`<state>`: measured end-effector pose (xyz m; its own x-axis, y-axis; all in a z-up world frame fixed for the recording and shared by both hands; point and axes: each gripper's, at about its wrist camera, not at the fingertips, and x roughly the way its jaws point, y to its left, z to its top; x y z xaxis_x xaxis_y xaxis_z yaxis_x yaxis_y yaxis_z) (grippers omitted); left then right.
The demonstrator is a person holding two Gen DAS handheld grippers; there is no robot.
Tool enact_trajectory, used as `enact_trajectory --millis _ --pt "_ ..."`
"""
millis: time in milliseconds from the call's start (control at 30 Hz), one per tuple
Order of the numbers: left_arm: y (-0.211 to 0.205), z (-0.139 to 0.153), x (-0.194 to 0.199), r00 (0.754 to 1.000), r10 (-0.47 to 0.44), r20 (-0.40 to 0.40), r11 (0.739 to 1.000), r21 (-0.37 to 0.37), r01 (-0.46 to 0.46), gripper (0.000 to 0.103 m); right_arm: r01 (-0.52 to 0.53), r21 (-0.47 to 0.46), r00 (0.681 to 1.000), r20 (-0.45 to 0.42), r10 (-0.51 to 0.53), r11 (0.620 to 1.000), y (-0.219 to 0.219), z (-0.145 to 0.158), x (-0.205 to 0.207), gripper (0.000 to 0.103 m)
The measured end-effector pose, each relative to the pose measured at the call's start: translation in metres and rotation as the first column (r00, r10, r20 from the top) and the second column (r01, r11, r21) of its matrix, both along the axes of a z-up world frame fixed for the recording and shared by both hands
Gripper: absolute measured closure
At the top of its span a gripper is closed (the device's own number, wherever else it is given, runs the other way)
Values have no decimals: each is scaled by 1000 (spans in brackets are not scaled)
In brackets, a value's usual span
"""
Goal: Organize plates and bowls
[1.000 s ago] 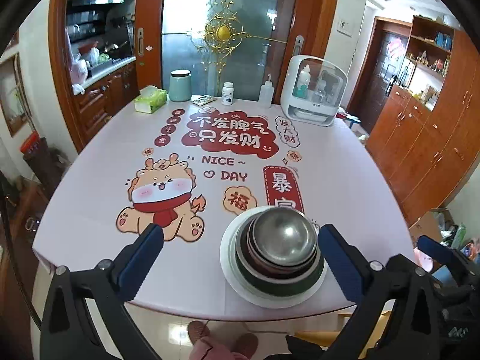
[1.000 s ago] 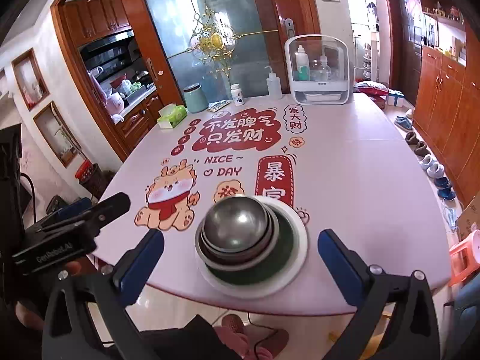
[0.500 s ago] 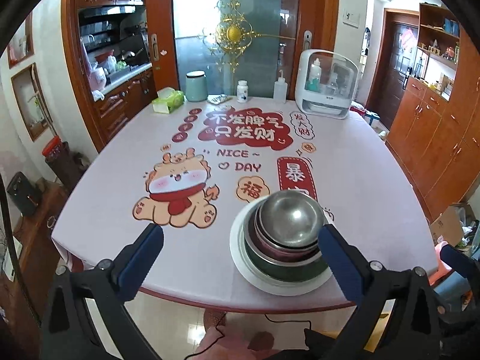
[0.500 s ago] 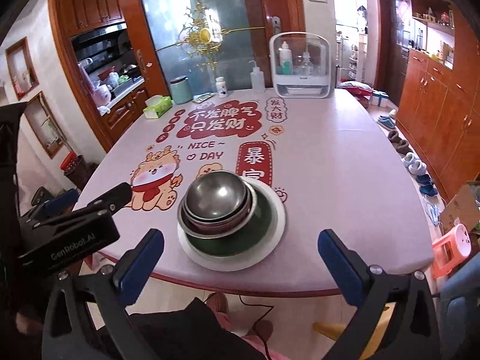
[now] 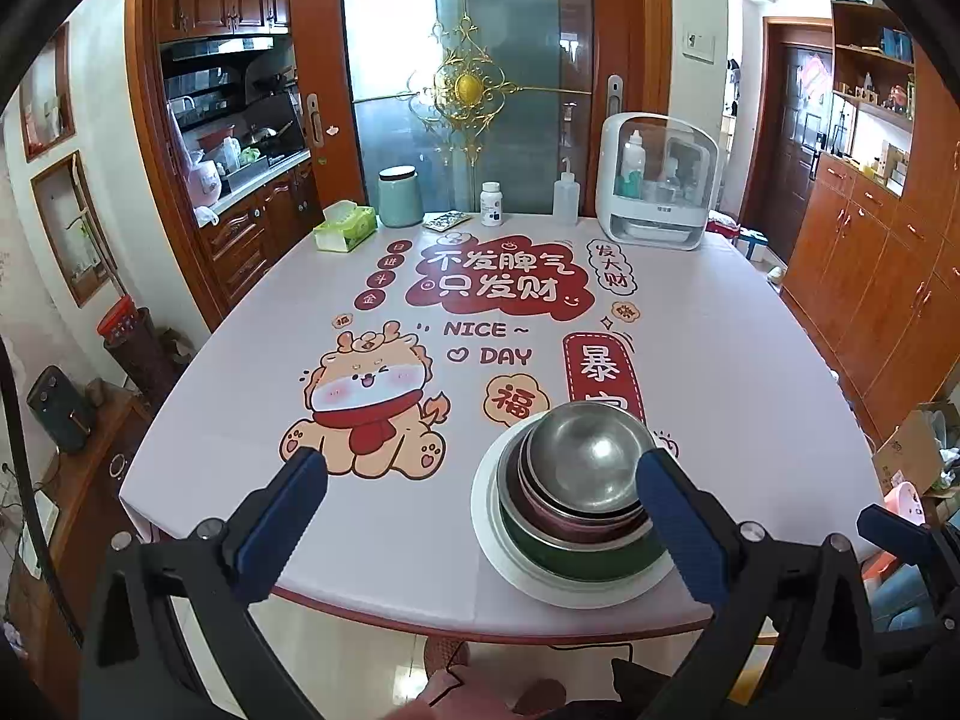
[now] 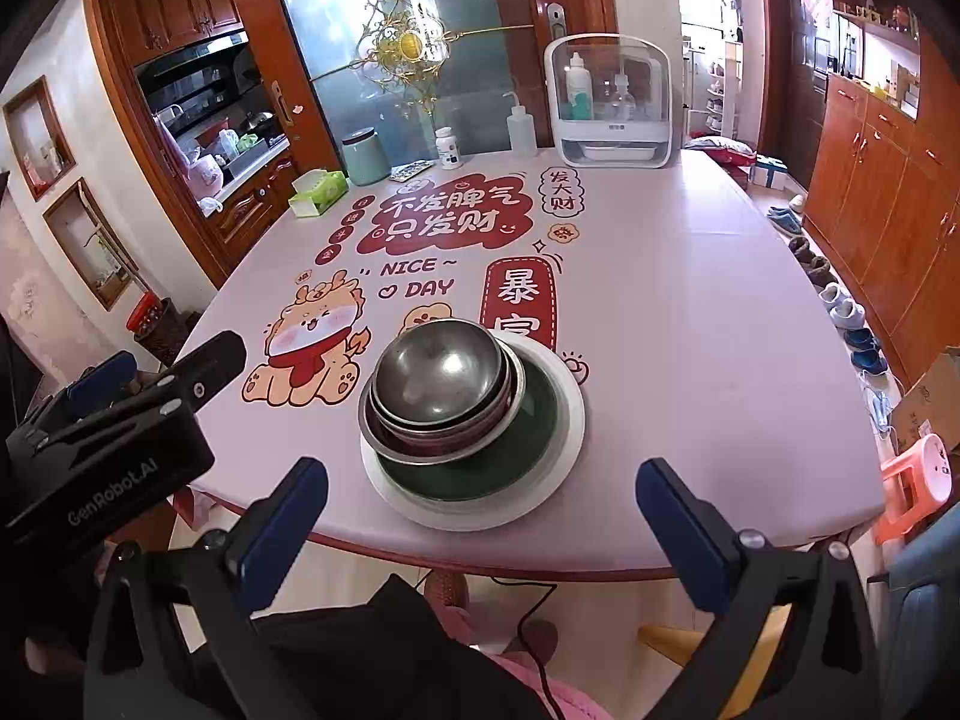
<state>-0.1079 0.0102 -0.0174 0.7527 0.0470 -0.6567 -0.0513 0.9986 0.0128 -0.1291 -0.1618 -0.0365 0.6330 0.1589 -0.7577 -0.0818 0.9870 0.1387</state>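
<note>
Stack of plates and bowls (image 6: 471, 414) nested near the front edge of the surface (image 6: 690, 324)

Steel bowl (image 5: 591, 456) sits topmost, inside a reddish bowl (image 5: 549, 510) and a wider steel one, on a green plate (image 6: 522, 450) over a white plate (image 6: 558, 480), largest lowest so the pile stands steady; left tool (image 5: 480, 510) and right tool (image 6: 480, 510) both hang short of it, fingers wide apart, holding nothing; sorting looks done or nearly so

Tissue box (image 5: 345, 227), green canister (image 5: 400, 196), bottles, white cabinet (image 5: 656, 180).
</note>
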Motion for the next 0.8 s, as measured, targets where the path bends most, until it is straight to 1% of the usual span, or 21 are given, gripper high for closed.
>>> enact_trajectory --millis 400,800 --pt "-4 0 4 1000 -13 -9 1000 -4 13 1 8 7 1000 -20 -7 1000 -1 -6 4 0" --pt "-5 -2 7 999 -14 -31 1000 12 14 1 7 13 999 -50 -6 1000 -5 -12 9 0"
